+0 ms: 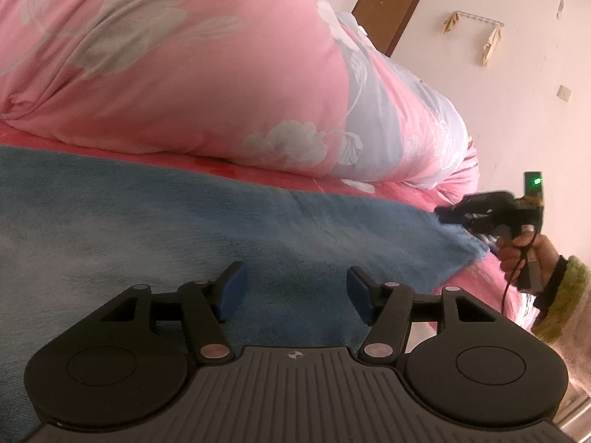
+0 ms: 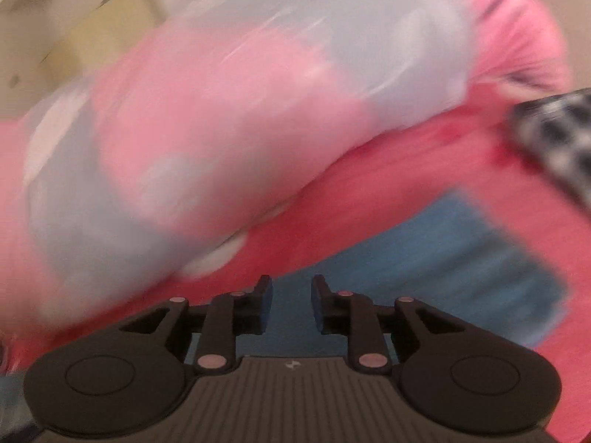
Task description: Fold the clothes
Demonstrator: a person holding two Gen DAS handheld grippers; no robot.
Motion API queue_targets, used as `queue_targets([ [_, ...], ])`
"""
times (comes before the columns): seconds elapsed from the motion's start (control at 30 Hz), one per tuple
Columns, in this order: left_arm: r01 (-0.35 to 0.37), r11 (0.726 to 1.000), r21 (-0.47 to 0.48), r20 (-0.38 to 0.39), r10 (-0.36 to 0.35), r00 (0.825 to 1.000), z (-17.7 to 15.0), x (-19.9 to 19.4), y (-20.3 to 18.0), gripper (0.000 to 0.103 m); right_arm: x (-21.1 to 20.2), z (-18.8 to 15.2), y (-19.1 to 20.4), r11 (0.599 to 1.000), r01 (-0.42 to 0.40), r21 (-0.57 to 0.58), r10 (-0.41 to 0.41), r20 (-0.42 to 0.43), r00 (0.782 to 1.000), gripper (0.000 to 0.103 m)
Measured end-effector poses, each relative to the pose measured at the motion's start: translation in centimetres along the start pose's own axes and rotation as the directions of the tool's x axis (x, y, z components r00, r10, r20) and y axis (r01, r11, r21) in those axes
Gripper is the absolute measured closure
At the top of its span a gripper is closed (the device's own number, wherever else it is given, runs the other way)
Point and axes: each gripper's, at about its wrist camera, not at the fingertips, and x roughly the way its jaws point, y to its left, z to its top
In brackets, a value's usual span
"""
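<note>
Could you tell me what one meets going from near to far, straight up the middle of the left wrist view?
left gripper → blue denim garment → red bedsheet → pink floral quilt → brown door

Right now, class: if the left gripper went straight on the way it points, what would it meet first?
Most likely the blue garment under the left gripper; the pink floral quilt lies beyond. Depth is unclear.

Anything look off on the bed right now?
Nothing damaged or spilled. The blue garment lies mostly flat on the pink sheet, beside the bunched quilt. Only oddity: the right wrist view is badly motion-blurred.
</note>
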Motion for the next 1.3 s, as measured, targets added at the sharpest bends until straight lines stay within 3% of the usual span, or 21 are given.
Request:
queue_targets([
  [0.07,0.002,1.000,-0.002,-0.002,-0.002,1.000,0.1,0.0,0.0,0.043,0.7,0.1,-1.9,0.997,0.072,0.024,-0.071,-0.022,0.997,0.081],
  [0.13,0.005,1.000,-0.007,-0.004,-0.005,1.000,0.1,0.0,0.1,0.043,0.3,0.5,-5.6,0.983,0.169,0.076,-0.171,0.018,0.985,0.086],
  [0.2,0.004,1.000,-0.008,-0.005,-0.004,1.000,0.1,0.1,0.1,0.042,-1.8,1.0,-8.7,0.938,0.309,0.157,-0.321,0.054,0.946,0.085],
  [0.23,0.003,1.000,-0.007,-0.006,-0.003,1.000,0.1,0.1,0.0,0.042,-3.0,1.0,-9.3,0.927,0.320,0.197,-0.339,0.069,0.938,0.084],
  [0.33,-0.001,1.000,0.004,-0.006,0.001,1.000,0.1,0.2,-0.2,0.040,-5.9,0.5,-8.3,0.950,0.223,0.221,-0.251,0.112,0.961,0.082],
  [0.4,-0.007,1.000,0.011,-0.007,0.007,1.000,0.0,0.2,-0.3,0.040,-6.0,-0.2,-5.9,0.979,0.108,0.175,-0.127,0.103,0.986,0.080],
  [0.47,-0.011,1.000,0.013,-0.007,0.011,1.000,0.0,0.0,-0.4,0.040,-5.2,-1.3,-3.6,0.989,-0.035,0.146,0.027,0.057,0.998,0.076],
  [0.53,-0.015,1.000,0.015,-0.007,0.015,1.000,0.0,-0.1,-0.4,0.040,-3.3,-2.3,-1.8,0.985,-0.120,0.121,0.123,-0.020,0.992,0.076],
  [0.6,-0.015,1.000,0.013,-0.005,0.015,1.000,0.0,-0.3,-0.3,0.040,-1.9,-3.2,-1.7,0.991,-0.086,0.105,0.093,-0.068,0.993,0.077],
  [0.73,-0.010,1.000,0.004,-0.002,0.010,1.000,0.0,-0.4,-0.2,0.040,-3.9,-3.3,-7.9,0.976,-0.003,0.217,-0.005,0.036,0.999,0.083],
  [0.87,-0.004,1.000,0.002,0.005,0.004,1.000,0.2,-0.6,-0.3,0.040,-7.5,-2.4,-14.8,0.900,0.130,0.416,-0.193,0.113,0.975,0.082],
  [0.93,-0.002,1.000,0.019,0.019,0.002,1.000,0.3,-1.1,-0.7,0.040,-9.3,-2.3,-15.8,0.862,0.158,0.482,-0.252,0.136,0.958,0.078],
  [0.97,0.000,0.999,0.035,0.029,-0.001,1.000,0.4,-1.4,-1.0,0.040,-9.9,-2.3,-15.4,0.864,0.151,0.481,-0.251,0.151,0.956,0.078],
  [1.07,-0.002,0.997,0.076,0.054,-0.002,0.999,0.9,-2.6,-2.0,0.039,-9.8,-2.9,-12.1,0.900,0.042,0.434,-0.126,0.167,0.978,0.077],
  [1.13,-0.043,0.996,0.083,0.044,0.040,0.998,1.2,-3.1,-2.3,0.039,-8.7,-3.3,-9.3,0.925,-0.032,0.377,-0.023,0.139,0.990,0.077],
  [1.23,-0.123,0.989,0.079,0.012,0.123,0.992,1.4,-3.5,-2.0,0.039,-6.0,-4.3,-5.0,0.936,-0.150,0.318,0.133,0.076,0.988,0.077],
  [1.3,-0.164,0.984,0.062,0.002,0.165,0.986,1.3,-3.6,-1.2,0.039,-5.2,-5.1,-4.3,0.944,-0.162,0.289,0.153,0.054,0.987,0.077],
])
